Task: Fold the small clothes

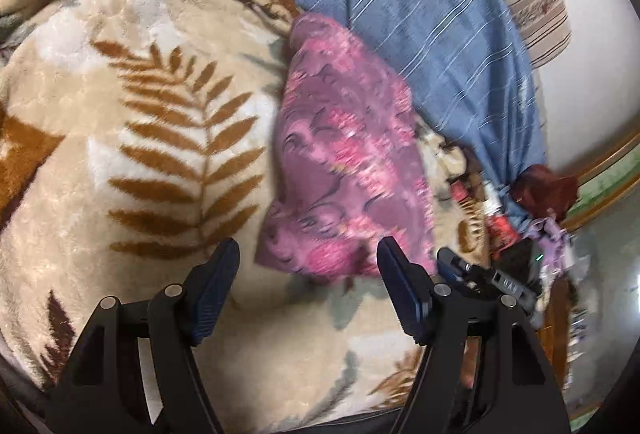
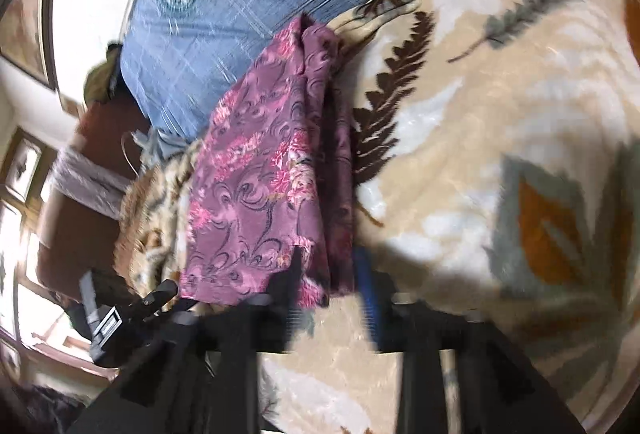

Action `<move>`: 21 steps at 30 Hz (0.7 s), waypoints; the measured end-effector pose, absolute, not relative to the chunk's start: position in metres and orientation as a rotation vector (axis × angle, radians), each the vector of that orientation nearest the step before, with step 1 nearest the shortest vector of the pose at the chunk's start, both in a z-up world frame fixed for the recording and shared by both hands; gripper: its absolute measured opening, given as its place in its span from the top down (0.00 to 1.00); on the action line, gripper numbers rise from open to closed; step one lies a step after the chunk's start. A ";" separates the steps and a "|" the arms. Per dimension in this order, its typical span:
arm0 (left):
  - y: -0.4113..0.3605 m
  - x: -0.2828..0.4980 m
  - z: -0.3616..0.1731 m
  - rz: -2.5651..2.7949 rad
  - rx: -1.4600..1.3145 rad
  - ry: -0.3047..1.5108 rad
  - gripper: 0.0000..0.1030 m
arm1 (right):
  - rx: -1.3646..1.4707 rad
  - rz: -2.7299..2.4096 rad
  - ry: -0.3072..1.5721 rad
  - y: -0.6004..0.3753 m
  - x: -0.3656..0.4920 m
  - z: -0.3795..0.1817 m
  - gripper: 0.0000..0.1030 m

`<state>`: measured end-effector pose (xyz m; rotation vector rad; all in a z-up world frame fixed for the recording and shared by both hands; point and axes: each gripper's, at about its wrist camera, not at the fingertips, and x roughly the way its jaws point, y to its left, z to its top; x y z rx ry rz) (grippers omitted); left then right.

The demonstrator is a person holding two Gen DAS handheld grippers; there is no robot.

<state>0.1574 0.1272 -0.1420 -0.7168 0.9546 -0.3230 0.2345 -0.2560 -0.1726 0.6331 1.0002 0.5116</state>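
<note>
A small purple garment with pink flowers [image 1: 344, 162] lies folded lengthwise on a beige leaf-print blanket [image 1: 140, 114]. My left gripper [image 1: 308, 252] stands open just before the garment's near edge, and its blue fingertips [image 1: 224, 266] touch no cloth. In the right wrist view the same garment [image 2: 260, 186] runs up the middle. My right gripper [image 2: 329, 268] is blurred, its jaws apart, with the garment's near right corner lying between the fingers. I see no pad pressing on the cloth. The right gripper's body [image 1: 484, 278] shows at the left view's lower right.
A blue striped shirt with a round badge [image 1: 420, 14] lies spread behind the garment, partly on the blanket. More bunched clothes [image 1: 540, 194] sit at the bed's edge. A wall [image 2: 88, 2] and a window [image 2: 16, 194] lie beyond.
</note>
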 end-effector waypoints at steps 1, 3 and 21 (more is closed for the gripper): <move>0.126 0.160 -0.139 -0.326 -0.718 0.952 0.29 | 0.653 0.513 0.987 -0.259 0.234 -0.171 0.40; 0.120 0.166 -0.134 -0.322 -0.696 0.964 0.26 | 0.673 0.525 0.987 -0.261 0.235 -0.172 0.40; 0.104 0.187 -0.160 -0.338 -0.669 1.034 0.78 | 0.584 0.565 1.043 -0.233 0.243 -0.179 0.87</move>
